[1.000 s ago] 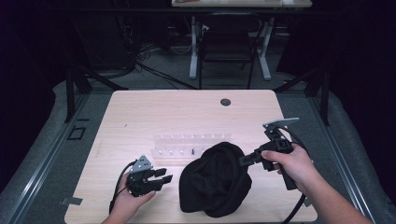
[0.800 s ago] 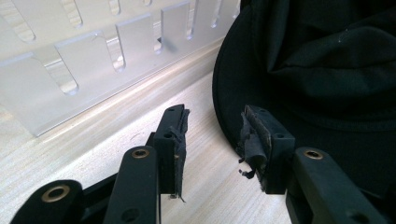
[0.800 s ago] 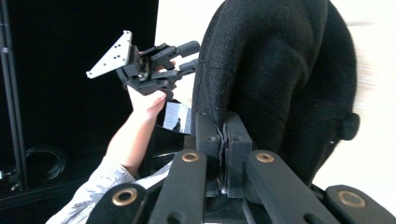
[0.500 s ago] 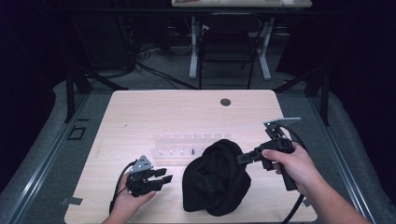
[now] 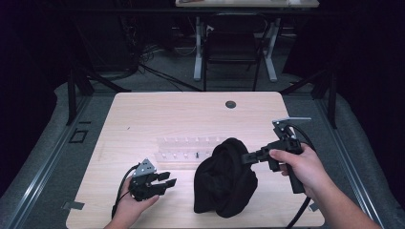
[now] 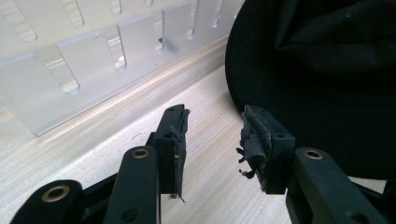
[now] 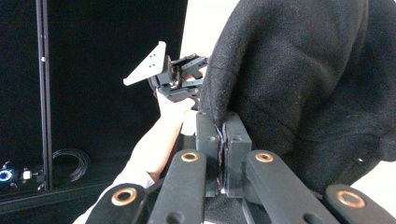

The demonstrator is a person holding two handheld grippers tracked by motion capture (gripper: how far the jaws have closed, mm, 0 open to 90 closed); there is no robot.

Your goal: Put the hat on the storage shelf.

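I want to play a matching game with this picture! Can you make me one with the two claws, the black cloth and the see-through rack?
Things:
1. left claw
2. right claw
3. black cloth
4. see-through rack

States:
A. lies flat on the table behind the cloth
B. open, nothing between its jaws
C. pinched at its top edge, piled in a heap
D. shut on fabric

Pairs: 1-B, 2-D, 3-C, 4-A

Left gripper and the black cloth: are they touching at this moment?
Apart. The left gripper view shows the left gripper open, bare table between its jaws, and the black cloth lying beyond the fingertips with wood visible between.
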